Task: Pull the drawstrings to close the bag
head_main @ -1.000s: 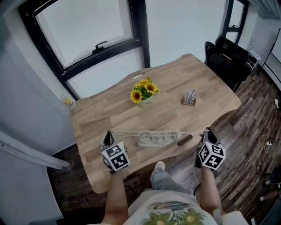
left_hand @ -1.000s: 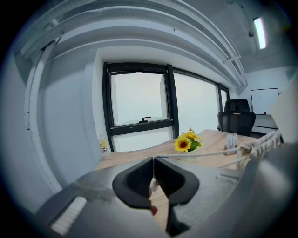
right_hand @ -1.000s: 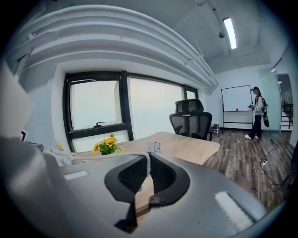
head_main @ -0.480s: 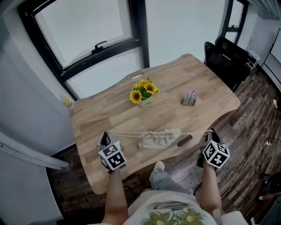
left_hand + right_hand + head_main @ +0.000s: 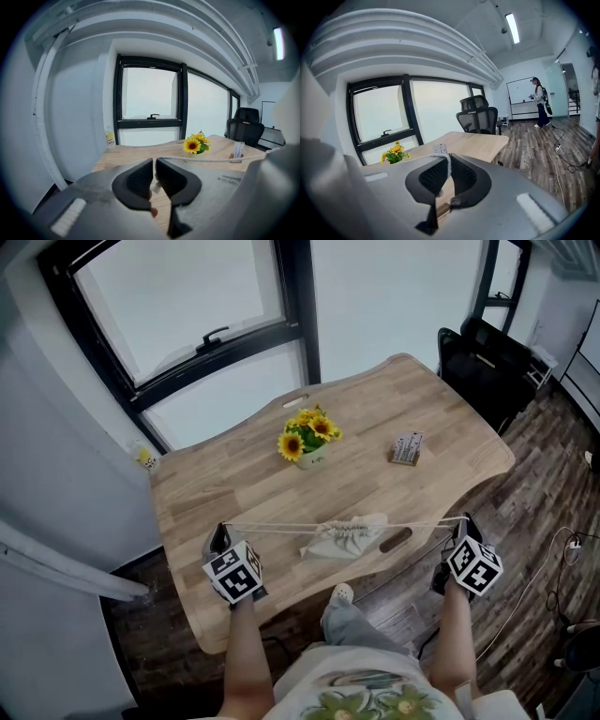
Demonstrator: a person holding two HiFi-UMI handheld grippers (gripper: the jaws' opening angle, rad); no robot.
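Cord sits in both grips. The left hand-held gripper [image 5: 221, 532] has its jaws almost together, with the drawstring [image 5: 272, 526] between them. The cord's frayed end shows in the slim gap in the left gripper view. Those jaws have just been easing apart a little, but the cord looks straight and taut in the head view, so I judge that the hold is still on. The right hand-held gripper [image 5: 463, 521] is clamped tight on the opposite cord, which runs up between its pads in the right gripper view.

Since a second ago the right hand-held gripper has swung outward, past the near right edge of the table [image 5: 234, 474], while the left one has hardly shifted. The cords now span a longer stretch. The mouth of the bag [image 5: 347, 538] has bunched into tight pleats, and the bag has slid a touch to the right. It lies on the table near the front edge, between the two grippers and just beside a dark oblong slot [image 5: 395, 540] in the tabletop. By my reading the closing is all but done. If the left jaws go on loosening, the cord could slip before a last tug.

Nothing readable turns up. The marker cubes bear only black-and-white square patterns. The sunflower pot [image 5: 307, 439] and the small card stand [image 5: 406, 448] carry print too small to read, as does the yellow-labelled bottle [image 5: 145, 458] by the window.
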